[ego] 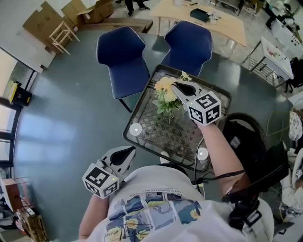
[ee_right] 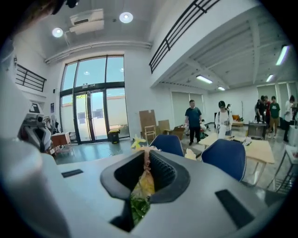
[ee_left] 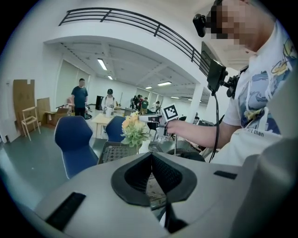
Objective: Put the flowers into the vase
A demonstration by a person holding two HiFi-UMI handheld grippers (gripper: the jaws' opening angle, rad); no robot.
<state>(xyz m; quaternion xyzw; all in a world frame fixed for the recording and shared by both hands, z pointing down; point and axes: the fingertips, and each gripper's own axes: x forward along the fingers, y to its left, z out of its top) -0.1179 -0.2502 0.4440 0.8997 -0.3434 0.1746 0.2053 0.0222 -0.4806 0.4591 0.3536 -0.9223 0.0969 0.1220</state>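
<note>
A bunch of yellow and white flowers point(ego: 164, 93) with green leaves hangs over the dark mesh table point(ego: 147, 130). My right gripper point(ego: 174, 86) is shut on the flowers, with petals and leaves point(ee_right: 141, 185) pinched between its pads. In the left gripper view a small white vase point(ee_left: 143, 147) shows just below the bunch point(ee_left: 133, 129). I cannot tell whether any stem reaches into it. From the head view the vase is hidden. My left gripper point(ego: 128, 151) hovers off the table's near left edge, shut and holding nothing point(ee_left: 150, 155).
Two blue chairs point(ego: 122, 56) point(ego: 189, 45) stand beyond the table. A black bag point(ego: 246, 137) sits to the right of it. A wooden table point(ego: 208, 19) and several people are farther back in the hall. Cardboard boxes point(ego: 85, 10) lie at the far left.
</note>
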